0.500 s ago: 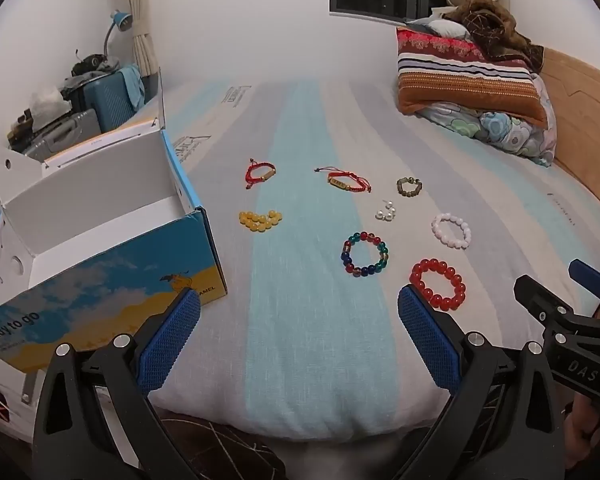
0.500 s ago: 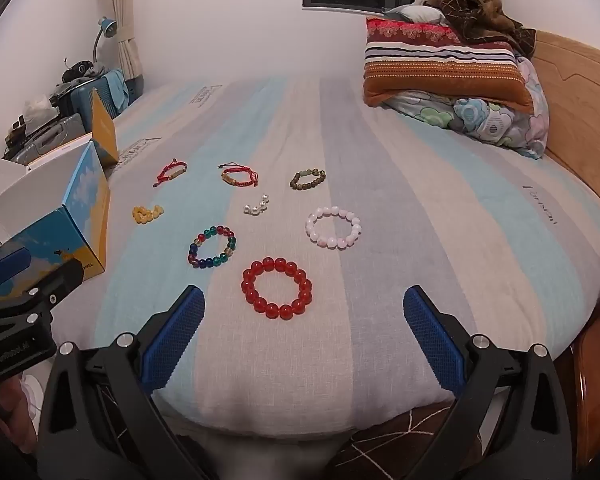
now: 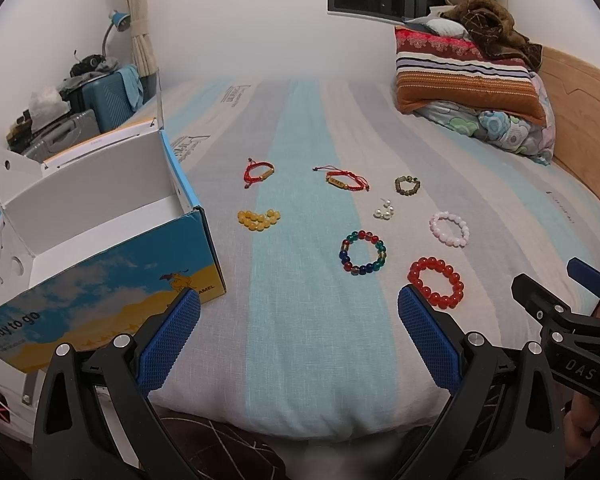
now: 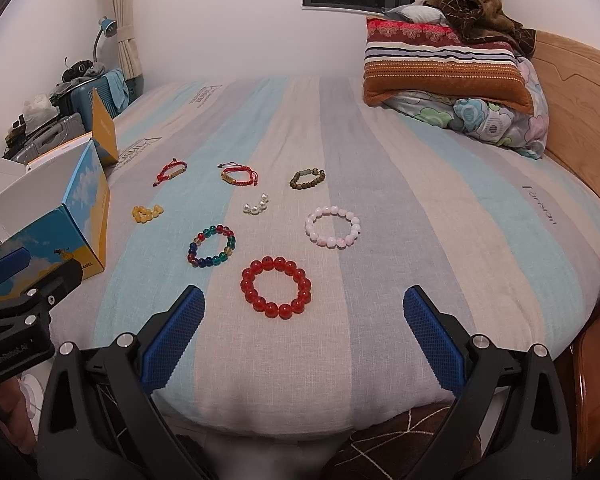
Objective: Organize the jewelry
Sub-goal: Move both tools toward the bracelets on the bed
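The left claw (image 3: 298, 334) is spread wide, its two blue ribbed pads far apart, holding nothing and touching nothing; it hangs over the near edge of the bed (image 3: 312, 360). The right claw (image 4: 303, 330) is spread just as wide and is likewise empty, with the red bead bracelet (image 4: 276, 287) lying on the sheet just beyond and between its pads, not touched. In the left wrist view the right claw's black frame shows at the right edge, bearing the letters "DAS"; in the right wrist view the left claw's frame shows at the left edge with small white lettering that looks like "GenRobot.AI". The jewelry lies spread on the striped sheet, each piece apart from the others: the multicoloured bead bracelet (image 4: 211, 245), the pale pink bead bracelet (image 4: 333, 226), a short string of white pearls (image 4: 257, 205), a bunch of yellow beads (image 4: 146, 213), a dark olive bead bracelet (image 4: 307, 178), and two red cord bracelets, one with a tube charm (image 4: 171, 171) and one with a gold plate (image 4: 239, 177). At the left of the bed stands an open cardboard box (image 3: 100, 240), white inside, its blue and yellow side printed "Ready to go" and, near the corner, "AMEL" beside a small camel figure. The sheet carries dark printed lettering too distorted to read. A striped pillow (image 4: 440, 68) rests by the wooden headboard (image 4: 572, 76).
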Motion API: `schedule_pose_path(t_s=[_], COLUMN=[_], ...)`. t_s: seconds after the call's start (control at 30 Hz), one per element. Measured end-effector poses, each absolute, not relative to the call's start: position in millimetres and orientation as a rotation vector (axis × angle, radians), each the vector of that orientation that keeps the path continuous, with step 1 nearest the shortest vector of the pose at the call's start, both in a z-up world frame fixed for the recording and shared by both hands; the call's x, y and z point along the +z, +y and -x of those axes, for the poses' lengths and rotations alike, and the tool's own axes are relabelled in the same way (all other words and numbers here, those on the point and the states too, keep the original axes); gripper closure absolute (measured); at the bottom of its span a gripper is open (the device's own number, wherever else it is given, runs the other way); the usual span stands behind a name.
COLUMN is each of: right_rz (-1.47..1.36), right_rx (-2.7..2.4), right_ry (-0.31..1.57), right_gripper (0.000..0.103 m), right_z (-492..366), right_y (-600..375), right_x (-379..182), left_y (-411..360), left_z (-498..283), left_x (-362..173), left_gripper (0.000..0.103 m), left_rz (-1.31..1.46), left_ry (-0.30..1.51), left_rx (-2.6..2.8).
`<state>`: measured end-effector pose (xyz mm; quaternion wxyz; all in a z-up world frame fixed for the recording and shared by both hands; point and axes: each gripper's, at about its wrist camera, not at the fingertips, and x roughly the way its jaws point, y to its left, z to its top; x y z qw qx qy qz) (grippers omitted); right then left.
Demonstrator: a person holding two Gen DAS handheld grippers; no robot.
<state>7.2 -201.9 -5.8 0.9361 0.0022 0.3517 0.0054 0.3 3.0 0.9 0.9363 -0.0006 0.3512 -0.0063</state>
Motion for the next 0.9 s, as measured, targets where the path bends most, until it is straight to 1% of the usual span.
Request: schedule_pose_path(t_s=[0.9], right_rz=[0.007], right_rx=[0.016], right_ry=[0.712], right_gripper=[0.007], right_z=[-4.1], right_y=[-202.7], right_x=[-5.3], left_y=[-5.6], left_z=[1.9], left_x=[2.3], left_gripper=[0.006], left_rz=[-0.032], left_ry=[0.731], left_rx=[-0.003])
